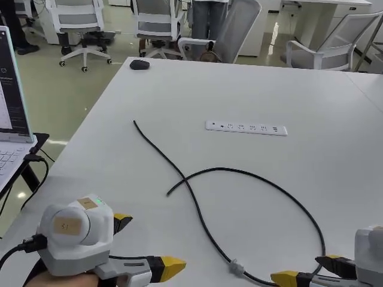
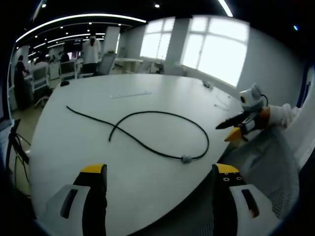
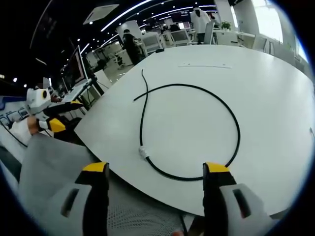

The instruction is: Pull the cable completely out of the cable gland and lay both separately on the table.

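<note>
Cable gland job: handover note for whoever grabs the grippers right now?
Left gripper open, empty, at the near edge of the table.
Right gripper open, empty, just right of the cable gland.
Cable lies looped on the table, crossing itself; the gland sits threaded on it near the front edge.
Done: nothing.
Left: hold gland, pull cable fully out, lay both apart.

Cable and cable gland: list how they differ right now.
The cable is black, long and thin; the cable gland is pale grey, short and stubby. The cable loops across the table and crosses itself; the cable gland sits at one spot near the near edge. Shared: both rest on the white table, the cable gland threaded on the cable.
</note>
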The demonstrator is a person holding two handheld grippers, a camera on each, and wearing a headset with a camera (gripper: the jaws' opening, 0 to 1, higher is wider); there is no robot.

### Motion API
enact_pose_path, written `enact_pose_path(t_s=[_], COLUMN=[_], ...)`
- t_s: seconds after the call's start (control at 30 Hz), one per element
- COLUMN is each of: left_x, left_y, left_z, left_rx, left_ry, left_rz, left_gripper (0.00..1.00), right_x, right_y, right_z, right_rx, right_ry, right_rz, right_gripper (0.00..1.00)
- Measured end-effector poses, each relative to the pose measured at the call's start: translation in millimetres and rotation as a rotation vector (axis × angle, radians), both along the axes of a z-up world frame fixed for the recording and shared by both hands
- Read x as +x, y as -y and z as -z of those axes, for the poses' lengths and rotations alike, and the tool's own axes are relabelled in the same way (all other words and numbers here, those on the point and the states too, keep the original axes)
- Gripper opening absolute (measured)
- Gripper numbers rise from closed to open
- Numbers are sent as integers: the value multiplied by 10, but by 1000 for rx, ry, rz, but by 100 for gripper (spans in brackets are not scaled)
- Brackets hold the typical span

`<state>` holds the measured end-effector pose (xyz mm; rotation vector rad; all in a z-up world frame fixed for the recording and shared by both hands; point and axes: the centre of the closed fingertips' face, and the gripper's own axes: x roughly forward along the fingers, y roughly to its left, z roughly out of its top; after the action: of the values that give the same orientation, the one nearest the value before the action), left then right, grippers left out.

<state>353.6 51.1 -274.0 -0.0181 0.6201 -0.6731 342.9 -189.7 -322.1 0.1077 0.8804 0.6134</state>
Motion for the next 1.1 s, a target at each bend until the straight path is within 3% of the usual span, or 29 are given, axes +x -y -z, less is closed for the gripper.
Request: enact_pose_path(t_s=[0.4, 0.77, 1.1], left_x=[-12, -20, -20], left_y=[2, -9, -9], left_z=[8, 12, 19], left_rx=[-1, -4, -4], left_ry=[-7, -14, -17], left_rz=[1, -2, 0], left_gripper=[88, 87, 87], right_x=[1, -2, 151], right_y=[-13, 18, 37], right_z=[19, 110, 155], right_rx=[-6, -44, -100], right_ry=[-7, -28, -9], right_rz=[-27, -82, -178], right_gripper=[80, 76, 68])
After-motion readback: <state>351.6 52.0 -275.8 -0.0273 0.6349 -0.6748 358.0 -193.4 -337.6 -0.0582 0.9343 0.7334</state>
